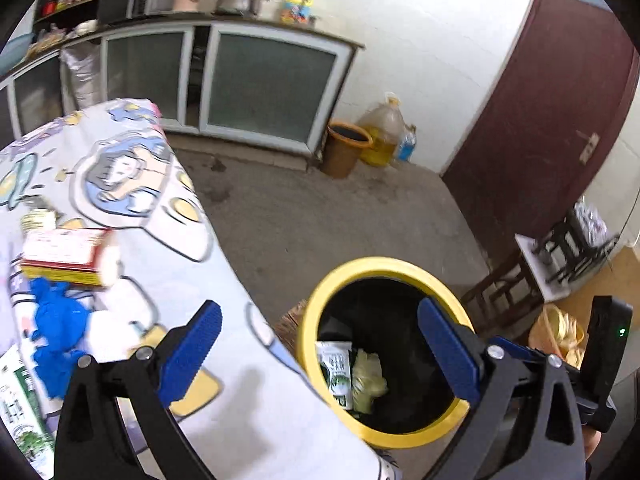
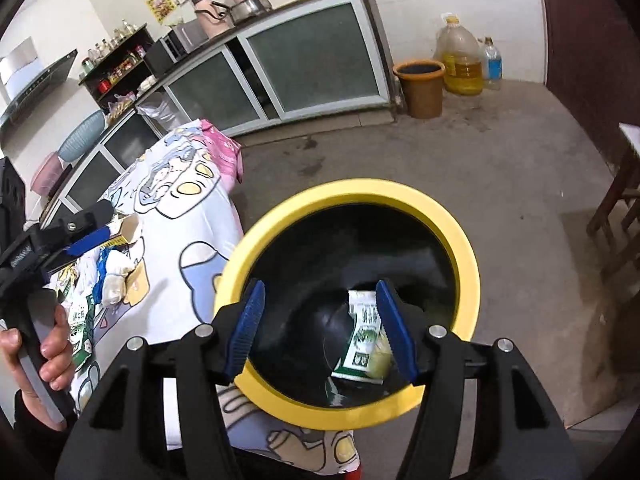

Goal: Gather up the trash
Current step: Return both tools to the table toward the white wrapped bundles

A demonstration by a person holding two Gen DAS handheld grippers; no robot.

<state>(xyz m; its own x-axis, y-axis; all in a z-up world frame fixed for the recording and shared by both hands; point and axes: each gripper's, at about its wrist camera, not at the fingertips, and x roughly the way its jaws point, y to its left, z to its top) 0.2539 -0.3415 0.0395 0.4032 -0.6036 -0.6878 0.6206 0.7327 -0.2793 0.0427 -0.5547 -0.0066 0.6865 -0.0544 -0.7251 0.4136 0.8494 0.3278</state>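
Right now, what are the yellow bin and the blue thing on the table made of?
The yellow bin looks like smooth, matte plastic: even colour, moulded rim. The blue thing looks like a soft, thin rubbery glove, crumpled and floppy, though it is blurred.

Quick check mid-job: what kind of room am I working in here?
Most likely a home kitchen. A counter with frosted sliding-door cabinets runs along the wall, a metal pot sits on top, and a big jug of cooking oil stands on the bare floor. Nearer, a yellow-rimmed trash bin stands beside a cartoon-print covered table.
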